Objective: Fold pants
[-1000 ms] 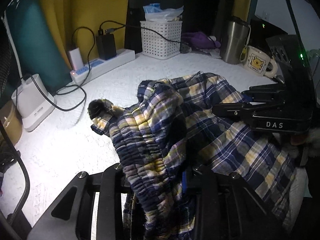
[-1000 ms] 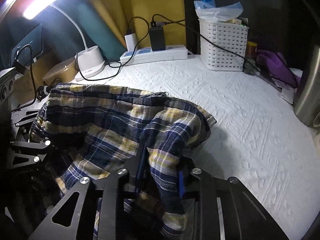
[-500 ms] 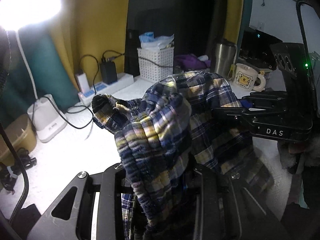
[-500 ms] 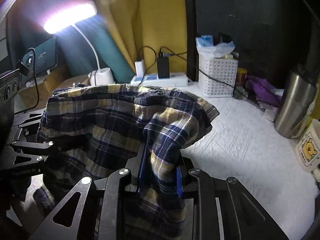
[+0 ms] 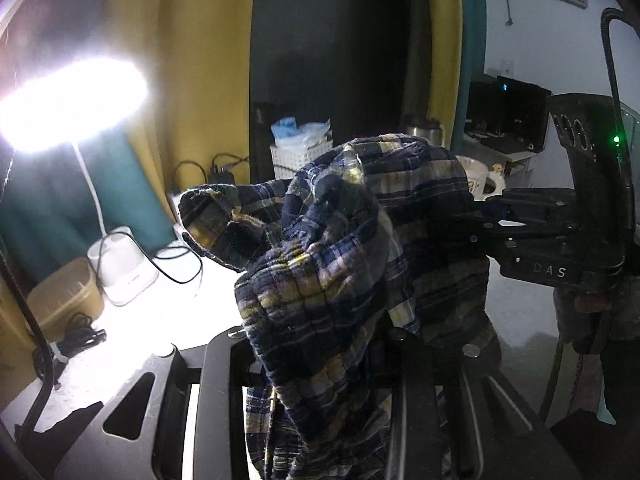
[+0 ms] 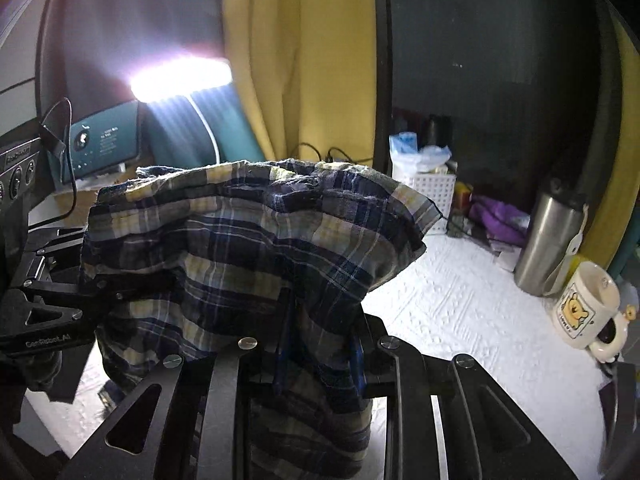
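- The pants [image 6: 256,240] are plaid: navy, yellow and white.
- The mug [image 6: 584,308], right of the right claw, is cream with a yellow bear.
- The curtain [image 6: 300,60] ahead is yellow.
- The basket [image 6: 432,192] is white.
- The tabletop [image 6: 460,320] is white, embossed.

One pants [image 6: 256,240], two claws (left [image 5: 320,360], right [image 6: 320,344]), one mug [image 6: 580,308]

White textured bedspread [image 6: 460,320] carries mug [image 6: 580,308], steel flask [image 6: 550,248], basket [image 6: 428,196].
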Demonstrator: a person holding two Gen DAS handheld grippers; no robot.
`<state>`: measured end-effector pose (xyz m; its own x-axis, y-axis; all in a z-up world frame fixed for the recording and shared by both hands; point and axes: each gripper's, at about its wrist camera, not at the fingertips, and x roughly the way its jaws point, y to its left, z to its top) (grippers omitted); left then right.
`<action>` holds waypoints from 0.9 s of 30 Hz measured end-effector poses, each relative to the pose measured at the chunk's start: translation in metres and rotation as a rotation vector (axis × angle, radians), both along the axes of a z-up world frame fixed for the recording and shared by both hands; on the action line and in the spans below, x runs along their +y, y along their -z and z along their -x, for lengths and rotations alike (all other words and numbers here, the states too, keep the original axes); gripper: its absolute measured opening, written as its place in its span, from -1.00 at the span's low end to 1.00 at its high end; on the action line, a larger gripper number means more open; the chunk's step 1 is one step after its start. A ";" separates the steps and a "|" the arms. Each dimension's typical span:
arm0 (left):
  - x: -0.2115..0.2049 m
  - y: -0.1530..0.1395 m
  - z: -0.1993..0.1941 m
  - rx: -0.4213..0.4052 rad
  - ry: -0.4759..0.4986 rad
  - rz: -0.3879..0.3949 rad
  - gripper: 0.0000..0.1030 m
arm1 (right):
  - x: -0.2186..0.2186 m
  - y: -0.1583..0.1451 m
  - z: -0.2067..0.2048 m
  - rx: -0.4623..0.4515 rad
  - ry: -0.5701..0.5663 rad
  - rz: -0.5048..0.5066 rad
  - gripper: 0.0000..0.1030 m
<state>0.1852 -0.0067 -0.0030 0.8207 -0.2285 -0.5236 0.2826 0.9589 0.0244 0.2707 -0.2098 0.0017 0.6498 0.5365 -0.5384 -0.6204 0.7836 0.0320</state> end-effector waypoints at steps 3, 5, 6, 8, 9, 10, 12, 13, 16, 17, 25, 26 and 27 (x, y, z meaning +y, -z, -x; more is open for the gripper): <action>0.002 -0.008 0.014 -0.027 0.003 0.008 -0.43 | -0.001 -0.010 0.013 -0.026 -0.001 -0.006 -0.51; 0.003 -0.013 0.023 -0.045 0.006 0.008 -0.43 | 0.000 -0.017 0.023 -0.047 -0.004 -0.008 -0.51; 0.003 -0.015 0.027 -0.054 0.004 0.007 -0.43 | 0.000 -0.020 0.028 -0.057 -0.006 -0.010 -0.51; 0.006 -0.021 0.037 -0.070 -0.002 0.011 -0.43 | 0.000 -0.026 0.035 -0.075 -0.010 -0.015 -0.51; 0.008 -0.023 0.041 -0.079 -0.005 0.013 -0.43 | 0.000 -0.029 0.039 -0.083 -0.012 -0.018 -0.51; 0.010 -0.025 0.047 -0.089 -0.009 0.017 -0.43 | 0.001 -0.032 0.044 -0.093 -0.015 -0.020 -0.51; 0.012 -0.028 0.055 -0.103 -0.014 0.021 -0.43 | 0.001 -0.038 0.052 -0.110 -0.022 -0.022 -0.51; 0.014 -0.030 0.059 -0.110 -0.018 0.022 -0.43 | 0.003 -0.041 0.058 -0.118 -0.025 -0.023 -0.51; 0.019 -0.034 0.073 -0.132 -0.027 0.025 -0.43 | 0.006 -0.048 0.072 -0.141 -0.037 -0.026 -0.51; 0.021 -0.035 0.077 -0.141 -0.032 0.025 -0.43 | 0.008 -0.050 0.076 -0.147 -0.041 -0.028 -0.51; 0.045 -0.041 0.109 -0.200 -0.080 0.040 -0.43 | 0.025 -0.065 0.110 -0.191 -0.083 -0.034 -0.51; 0.049 -0.040 0.113 -0.204 -0.084 0.040 -0.43 | 0.028 -0.067 0.115 -0.195 -0.088 -0.035 -0.51; 0.052 -0.040 0.117 -0.209 -0.089 0.039 -0.43 | 0.032 -0.069 0.120 -0.200 -0.095 -0.034 -0.51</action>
